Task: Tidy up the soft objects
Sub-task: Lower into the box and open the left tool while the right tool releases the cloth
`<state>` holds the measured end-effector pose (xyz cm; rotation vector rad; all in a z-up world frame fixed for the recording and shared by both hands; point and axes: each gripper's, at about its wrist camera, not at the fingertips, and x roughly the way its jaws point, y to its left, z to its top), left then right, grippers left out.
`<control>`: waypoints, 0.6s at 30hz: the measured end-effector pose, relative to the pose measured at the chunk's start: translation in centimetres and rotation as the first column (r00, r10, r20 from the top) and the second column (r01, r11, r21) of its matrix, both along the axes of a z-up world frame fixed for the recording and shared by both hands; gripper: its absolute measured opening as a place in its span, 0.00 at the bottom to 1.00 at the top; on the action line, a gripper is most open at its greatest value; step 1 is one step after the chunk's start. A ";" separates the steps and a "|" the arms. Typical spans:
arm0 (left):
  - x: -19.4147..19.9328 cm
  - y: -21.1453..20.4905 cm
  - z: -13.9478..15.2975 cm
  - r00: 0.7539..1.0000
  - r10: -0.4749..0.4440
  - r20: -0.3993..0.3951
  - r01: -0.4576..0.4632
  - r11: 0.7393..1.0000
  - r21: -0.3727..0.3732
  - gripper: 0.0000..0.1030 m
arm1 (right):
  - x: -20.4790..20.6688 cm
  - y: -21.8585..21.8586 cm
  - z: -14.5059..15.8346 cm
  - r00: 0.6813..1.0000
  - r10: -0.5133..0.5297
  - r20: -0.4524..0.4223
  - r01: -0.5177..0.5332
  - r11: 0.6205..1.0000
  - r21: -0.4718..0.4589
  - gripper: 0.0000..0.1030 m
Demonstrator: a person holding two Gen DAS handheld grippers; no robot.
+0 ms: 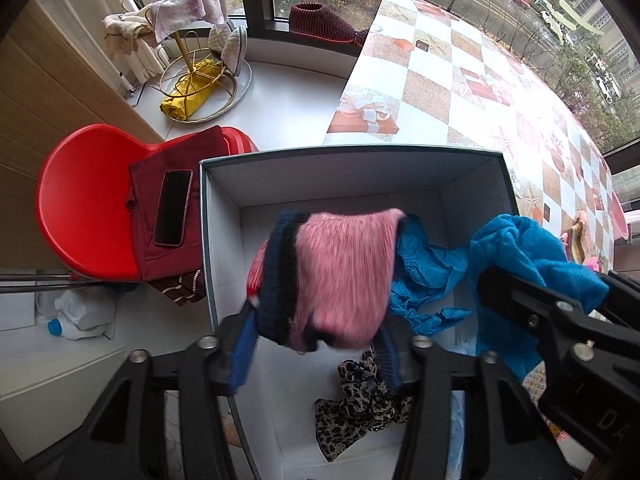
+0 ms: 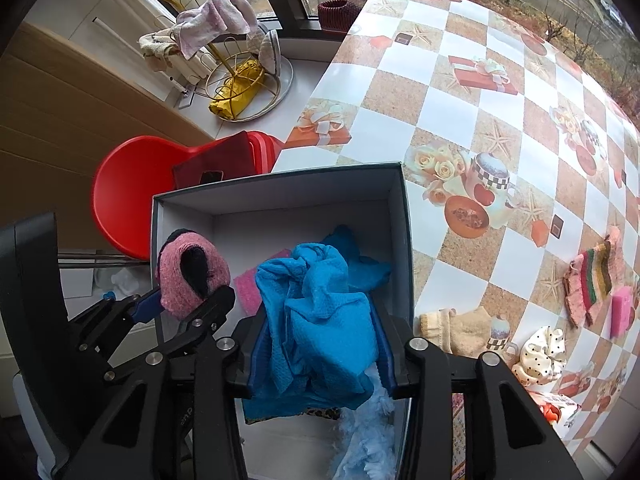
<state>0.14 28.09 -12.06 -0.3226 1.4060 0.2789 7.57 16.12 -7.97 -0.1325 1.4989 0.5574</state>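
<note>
Pink fuzzy sock (image 1: pixel 340 276) between the spread fingers of the left gripper (image 1: pixel 316 354), over the open box (image 1: pixel 352 154); beside it, the right gripper (image 2: pixel 318 364) grasps a blue cloth (image 2: pixel 320 312); below lies a leopard-print fabric (image 1: pixel 360 400), beyond stands a red chair (image 1: pixel 88 200).

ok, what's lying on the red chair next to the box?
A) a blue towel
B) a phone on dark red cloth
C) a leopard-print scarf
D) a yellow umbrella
B: in the left wrist view a dark phone lies flat on dark red cloth spread over the seat of the red chair, just left of the box.
</note>
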 end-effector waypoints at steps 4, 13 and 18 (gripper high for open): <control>-0.1 -0.1 0.2 1.000 -0.003 -0.001 0.003 1.000 0.009 0.78 | 0.0 -0.3 0.2 1.000 0.000 -0.001 0.000 1.000 0.002 0.69; -0.1 -0.6 0.4 1.000 0.000 0.017 0.000 1.000 0.017 1.00 | -0.2 -0.9 1.5 0.999 -0.018 0.039 0.018 1.000 0.006 0.96; 0.1 -0.4 0.4 1.000 0.011 0.025 -0.012 1.000 0.009 1.00 | -0.1 -1.6 2.0 0.999 -0.033 0.043 0.032 0.999 0.012 0.99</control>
